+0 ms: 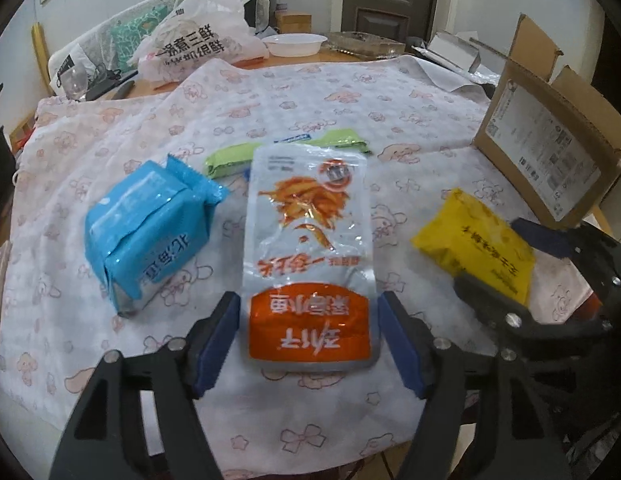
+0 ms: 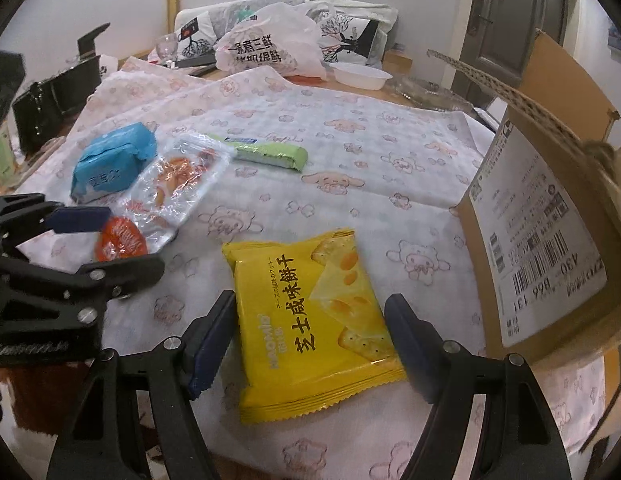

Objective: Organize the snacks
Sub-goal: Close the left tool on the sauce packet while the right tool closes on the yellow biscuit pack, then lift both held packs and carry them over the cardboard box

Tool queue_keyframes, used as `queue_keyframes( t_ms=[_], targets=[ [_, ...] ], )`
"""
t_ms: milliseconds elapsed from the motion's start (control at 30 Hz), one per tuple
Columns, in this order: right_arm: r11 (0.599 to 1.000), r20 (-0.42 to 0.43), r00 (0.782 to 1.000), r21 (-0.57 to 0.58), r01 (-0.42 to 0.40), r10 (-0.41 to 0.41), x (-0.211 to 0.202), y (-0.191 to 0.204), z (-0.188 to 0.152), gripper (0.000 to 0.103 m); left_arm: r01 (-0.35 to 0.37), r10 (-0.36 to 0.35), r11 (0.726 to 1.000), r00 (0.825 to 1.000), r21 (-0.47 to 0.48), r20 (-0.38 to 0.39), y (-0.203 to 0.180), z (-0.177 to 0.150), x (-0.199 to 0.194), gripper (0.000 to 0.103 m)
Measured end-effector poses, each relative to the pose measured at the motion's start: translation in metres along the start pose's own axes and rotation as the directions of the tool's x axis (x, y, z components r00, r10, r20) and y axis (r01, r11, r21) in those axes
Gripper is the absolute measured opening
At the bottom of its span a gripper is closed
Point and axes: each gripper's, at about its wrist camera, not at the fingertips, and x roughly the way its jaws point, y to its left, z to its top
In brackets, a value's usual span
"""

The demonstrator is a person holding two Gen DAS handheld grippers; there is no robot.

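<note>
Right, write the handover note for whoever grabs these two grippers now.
Left gripper: open, jaws either side of the silver-and-orange pouch, not pressing it.
Right gripper: open, straddling the yellow cracker pack, not gripping.
Blue pack and green bar lie loose on the cloth.
Cardboard box stands open at the right.
Done: nothing visibly sorted.
Left: all four snacks, probably into the box.
</note>
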Motion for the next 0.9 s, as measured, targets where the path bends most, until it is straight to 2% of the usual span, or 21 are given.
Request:
queue_keyframes(
  t_ms=[167,333,400,433,467,533,700,900],
  targets=[
    [0.997,0.005,0.998,0.027,-0.07,0.069,-0.009,-0.006,-0.006,0.078,-0.001,0.001,1.0,1.0,-0.002,0.011,0.003,0.002,-0.002,0.072],
    [0.994,0.005,0.995,0.042,-0.098,0.098,-0.001,-0.011,-0.008,0.079,-0.019,0.019,1.0,1.0,-0.002,0.014,-0.001,0.006,0.004,0.072],
    [0.995,0.021,0.995,0.03,-0.1,0.1,0.0,-0.01,-0.007,0.079,-0.03,0.03,1.0,0.999,-0.003,0.009,-0.002,0.007,0.008,0.072],
    [0.994,0.026,0.994,0.027,-0.104,0.104,0.001,-0.009,-0.007,0.078,-0.026,0.026,1.0,1.0,-0.009,0.015,-0.002,0.008,0.008,0.067],
    [0.994,0.034,0.994,0.025,-0.107,0.106,0.002,-0.009,-0.006,0.077,-0.027,0.028,1.0,0.999,-0.011,0.021,-0.002,0.009,0.008,0.064],
    [0.995,0.048,0.994,0.026,-0.097,0.096,0.003,-0.009,-0.005,0.065,-0.037,0.037,0.999,0.999,-0.007,0.017,-0.002,0.009,0.008,0.064],
    [0.993,0.05,0.993,0.039,-0.109,0.107,0.001,-0.012,-0.003,0.065,-0.037,0.038,0.999,0.999,-0.017,0.023,0.0,0.008,0.002,0.063],
    [0.993,0.091,0.989,0.008,-0.115,0.114,-0.024,0.0,0.003,0.065,-0.012,0.014,1.0,0.996,-0.023,0.092,0.004,0.007,-0.026,0.063]
  ],
)
